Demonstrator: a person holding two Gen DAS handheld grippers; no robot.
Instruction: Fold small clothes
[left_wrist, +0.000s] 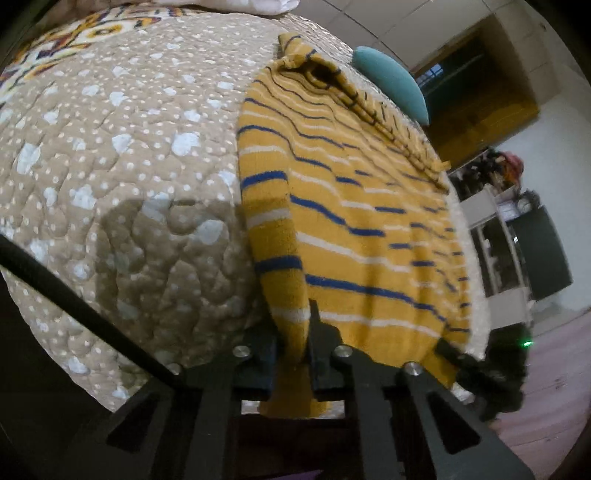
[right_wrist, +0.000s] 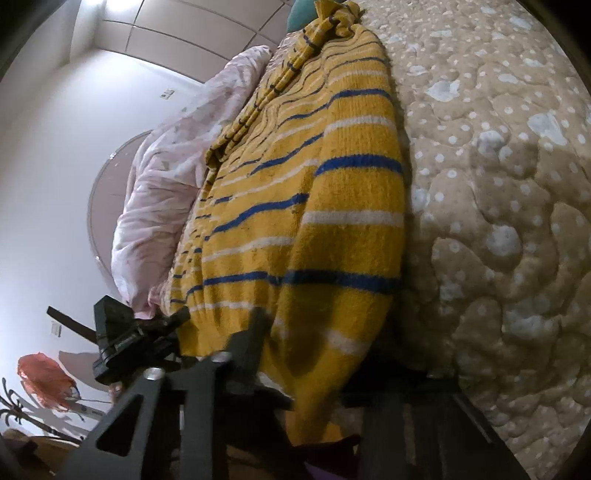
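Note:
A mustard-yellow knit sweater with blue and white stripes lies on the quilted bed cover. My left gripper is shut on its near edge, the fabric pinched between the black fingers. The right gripper shows at the sweater's other near corner in the left wrist view. In the right wrist view the sweater stretches away, and my right gripper is shut on its near hem, with fabric bunched between the fingers. The left gripper holds the hem to its left.
The beige spotted quilt covers the bed and also shows in the right wrist view. A teal cushion lies beyond the sweater. A pale pink duvet is heaped beside it. Shelves stand past the bed edge.

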